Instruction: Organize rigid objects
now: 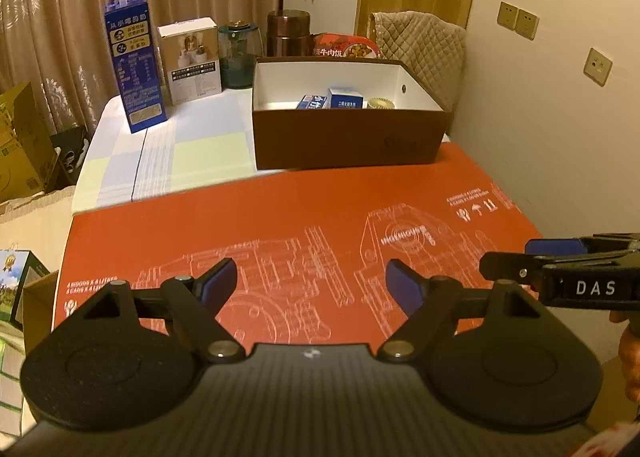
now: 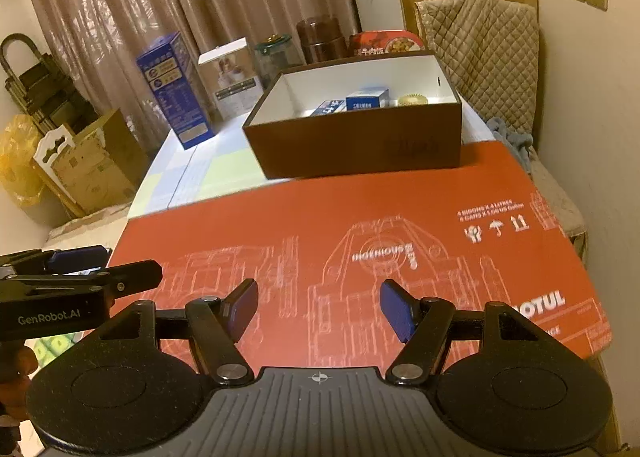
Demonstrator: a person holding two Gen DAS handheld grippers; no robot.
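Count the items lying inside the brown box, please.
3 show inside the brown box: a small blue-and-white carton on the left, a blue box in the middle, a round gold object on the right. The near wall may hide more.

Both your wrist views look forward and down over the red cardboard sheet point(image 1: 304, 213) close below. Each frames the brown box point(image 1: 348, 137) upper centre, farther off. The right view sits rightward, tilted.

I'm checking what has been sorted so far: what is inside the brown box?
Inside the brown box lie two small blue-and-white cartons and a round gold ribbed item, all near the front wall. That wall hides their lower parts and the floor beneath.
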